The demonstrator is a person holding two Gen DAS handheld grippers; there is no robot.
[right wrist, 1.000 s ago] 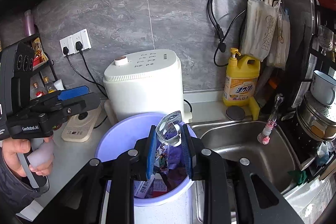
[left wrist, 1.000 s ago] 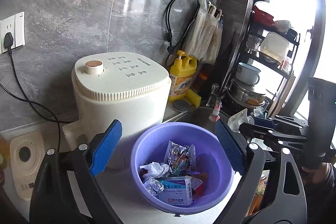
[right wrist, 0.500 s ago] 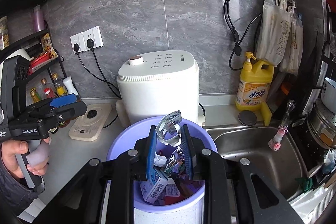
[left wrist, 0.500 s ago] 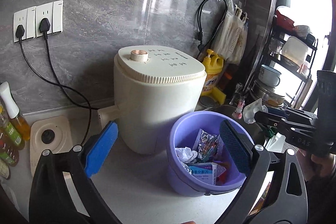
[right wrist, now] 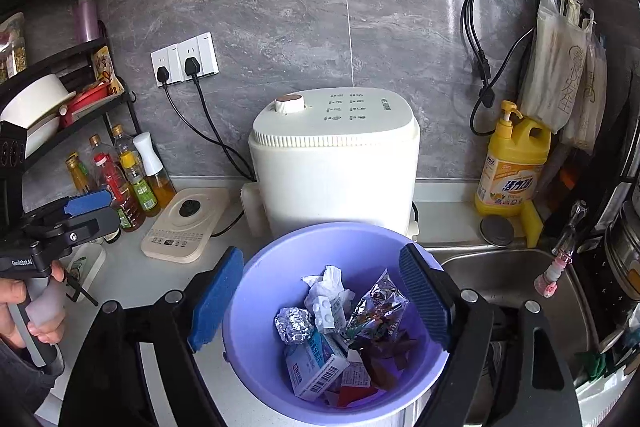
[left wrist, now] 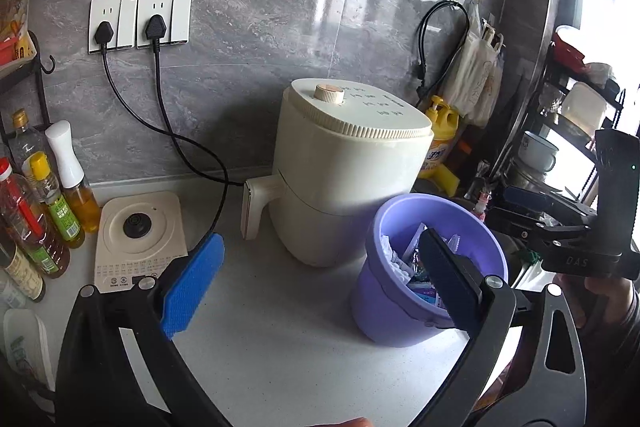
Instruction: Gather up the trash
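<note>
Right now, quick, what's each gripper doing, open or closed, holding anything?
Left gripper: open, holding nothing, over the counter beside the purple bin.
Right gripper: open, empty, above the purple bin of trash.

white countertop [left wrist: 304, 327], purple bin [right wrist: 256, 311], air fryer [right wrist: 336, 167]

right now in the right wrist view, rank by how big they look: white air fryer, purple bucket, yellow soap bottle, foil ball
1. purple bucket, though it's nearest the camera
2. white air fryer
3. yellow soap bottle
4. foil ball
</note>
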